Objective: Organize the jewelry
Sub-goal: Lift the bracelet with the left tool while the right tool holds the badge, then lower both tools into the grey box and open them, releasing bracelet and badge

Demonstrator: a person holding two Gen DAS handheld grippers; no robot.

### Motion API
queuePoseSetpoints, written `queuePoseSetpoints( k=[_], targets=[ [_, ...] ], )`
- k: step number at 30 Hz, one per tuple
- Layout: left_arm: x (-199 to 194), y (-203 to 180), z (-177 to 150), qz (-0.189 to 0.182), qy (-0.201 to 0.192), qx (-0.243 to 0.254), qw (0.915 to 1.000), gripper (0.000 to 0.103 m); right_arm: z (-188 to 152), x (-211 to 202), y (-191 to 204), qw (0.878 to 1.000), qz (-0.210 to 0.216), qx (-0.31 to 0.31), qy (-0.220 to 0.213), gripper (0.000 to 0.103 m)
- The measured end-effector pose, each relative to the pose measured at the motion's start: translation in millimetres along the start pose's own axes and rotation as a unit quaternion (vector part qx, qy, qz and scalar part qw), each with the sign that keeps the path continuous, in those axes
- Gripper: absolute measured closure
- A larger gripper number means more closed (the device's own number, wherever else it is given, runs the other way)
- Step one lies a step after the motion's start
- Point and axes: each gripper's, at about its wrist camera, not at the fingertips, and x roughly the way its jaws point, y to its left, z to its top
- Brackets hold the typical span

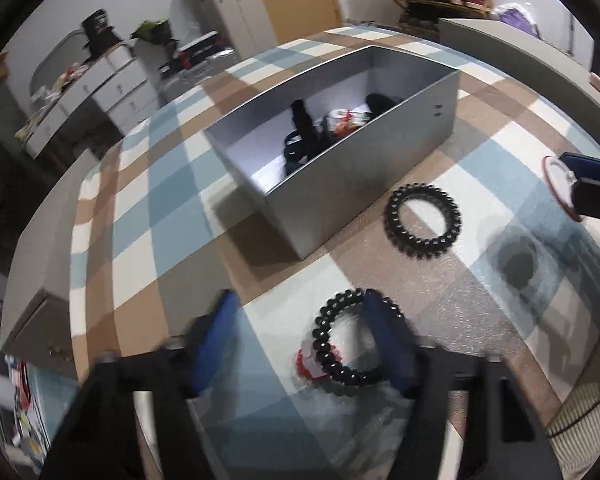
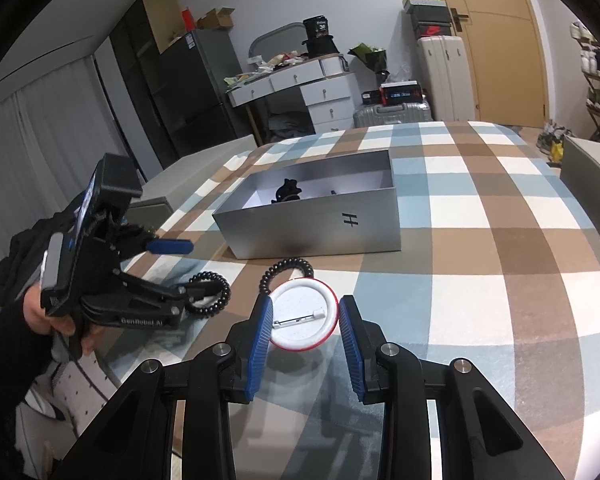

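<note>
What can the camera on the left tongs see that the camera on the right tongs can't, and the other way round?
Only the left view looks deep into the grey box, where a red-and-white item lies among dark pieces. Only the right view shows the white back and pin of the round badge between the right tongs, the "H" on the box front, and the hand gripping the left tongs. Both show the box, the checked cloth, and two black coil hair ties.

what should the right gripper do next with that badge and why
Probably close. The right gripper is open, its pads flanking the white pin badge with a gap showing on the right side. Once gripped, the badge can go to the grey box, open-topped and just ahead.
</note>
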Motion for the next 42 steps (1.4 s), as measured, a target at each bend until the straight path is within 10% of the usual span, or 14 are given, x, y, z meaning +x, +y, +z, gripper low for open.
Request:
queuePoseSetpoints(
  k=[3, 11, 42],
  targets=[
    [6, -5, 2, -0.014, 0.022, 0.026, 0.9993, 0.090, -1, 1, -1, 1.000, 0.000, 0.001, 0.002, 0.070],
    [1, -8, 8, -0.046, 0.040, 0.038, 0.9974, 0.098, -3, 0, -3, 1.000, 0.000, 0.008, 0.002, 0.070],
    [-53, 13, 41, -0.107, -0.095, -0.067, 0.9874, 0.098, 26, -5, 14, 1.000, 0.000, -0.004, -0.024, 0.070]
  ],
)
